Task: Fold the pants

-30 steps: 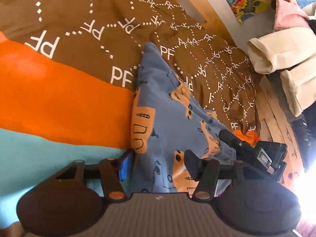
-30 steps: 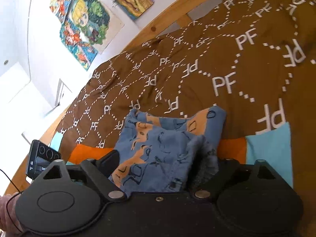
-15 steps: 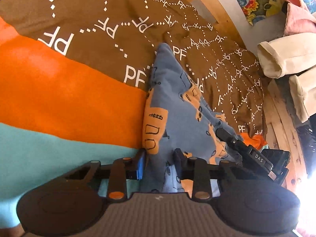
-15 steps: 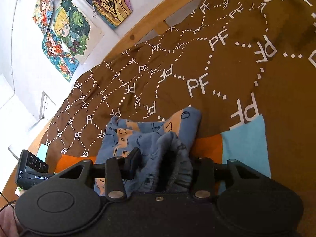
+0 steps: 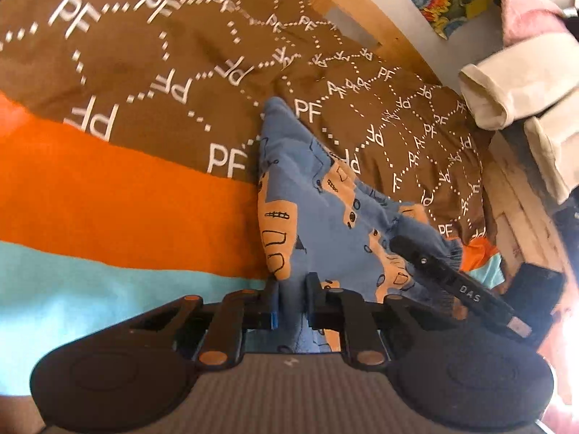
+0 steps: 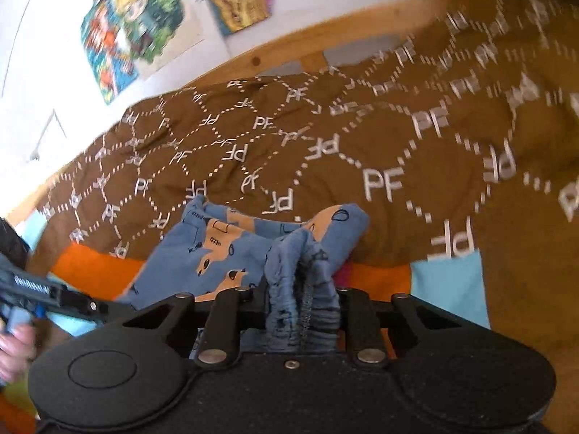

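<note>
The blue pants (image 5: 307, 195) with tan prints lie at the lower middle of both frames, on a bed whose brown cover (image 5: 144, 83) carries white "PF" letters above orange and turquoise bands. The left gripper (image 5: 291, 298) has its jaws closing, a fold of the fabric pinched between them. The right gripper (image 6: 302, 309) likewise is closing its jaws on the bunched, gathered waistband. At upper left of the right view, colourful pictures (image 6: 134, 18) hang on the wall.

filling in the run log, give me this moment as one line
step: grasp | left tool: closing on blue patterned cloth pants | right tool: closing on gathered waistband | surface: brown PF-print bedspread
</note>
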Demonstrator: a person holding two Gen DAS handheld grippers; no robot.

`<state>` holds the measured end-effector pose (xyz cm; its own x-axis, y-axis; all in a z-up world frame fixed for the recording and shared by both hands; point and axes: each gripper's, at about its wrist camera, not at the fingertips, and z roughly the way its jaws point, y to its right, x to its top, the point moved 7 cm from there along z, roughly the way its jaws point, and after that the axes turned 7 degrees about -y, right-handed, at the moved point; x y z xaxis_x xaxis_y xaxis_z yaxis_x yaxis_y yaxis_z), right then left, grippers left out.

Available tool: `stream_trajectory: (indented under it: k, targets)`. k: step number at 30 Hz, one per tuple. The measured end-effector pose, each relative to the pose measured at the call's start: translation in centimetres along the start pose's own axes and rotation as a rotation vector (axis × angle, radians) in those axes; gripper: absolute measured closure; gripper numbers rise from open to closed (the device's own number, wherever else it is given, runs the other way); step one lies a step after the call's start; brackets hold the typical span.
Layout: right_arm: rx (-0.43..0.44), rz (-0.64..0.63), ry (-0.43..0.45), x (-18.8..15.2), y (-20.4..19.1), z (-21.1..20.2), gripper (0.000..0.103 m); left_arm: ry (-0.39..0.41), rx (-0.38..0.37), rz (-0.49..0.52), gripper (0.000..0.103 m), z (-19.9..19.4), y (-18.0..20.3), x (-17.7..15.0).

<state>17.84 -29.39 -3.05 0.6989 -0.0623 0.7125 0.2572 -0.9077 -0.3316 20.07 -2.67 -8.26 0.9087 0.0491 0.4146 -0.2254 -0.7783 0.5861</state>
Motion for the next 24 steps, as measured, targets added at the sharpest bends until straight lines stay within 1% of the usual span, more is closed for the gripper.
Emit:
stream_trajectory:
  k: [4,8,11,15,16,18,21,24]
  targets:
    - [-0.06,-0.091,0.025,0.0,-2.0,-1.8,0.082,0.015,0.022,0.043,0.088,-0.7,1.0,-0.4]
    - [-0.139,-0.151,0.041,-1.0,-3.6,-3.5,0.083,0.017,0.024,0.074,0.088,-1.2,2.0,-1.1]
    - [-0.178,-0.192,0.056,-1.3,-4.4,-4.6,0.083,0.022,0.021,0.112,0.088,-1.5,2.8,-1.5]
    - [-0.171,-0.227,0.095,-0.4,-5.3,-5.8,0.083,0.031,0.021,0.133,0.088,-1.7,3.8,-1.4]
    - [-0.17,-0.251,0.102,-0.1,-5.6,-6.0,0.083,0.028,0.014,0.128,0.088,-1.7,4.1,-1.2]
    - [-0.171,-0.319,0.111,0.4,-6.4,-6.0,0.083,0.031,0.025,0.129,0.089,-2.0,4.8,-0.6]
    - [-0.176,-0.413,0.136,1.5,-7.4,-6.1,0.083,0.072,0.055,0.176,0.089,-2.9,6.0,0.4]
    - [-0.167,-0.459,0.191,3.3,-7.9,-6.4,0.083,0.117,0.065,0.183,0.089,-3.9,6.5,2.2]
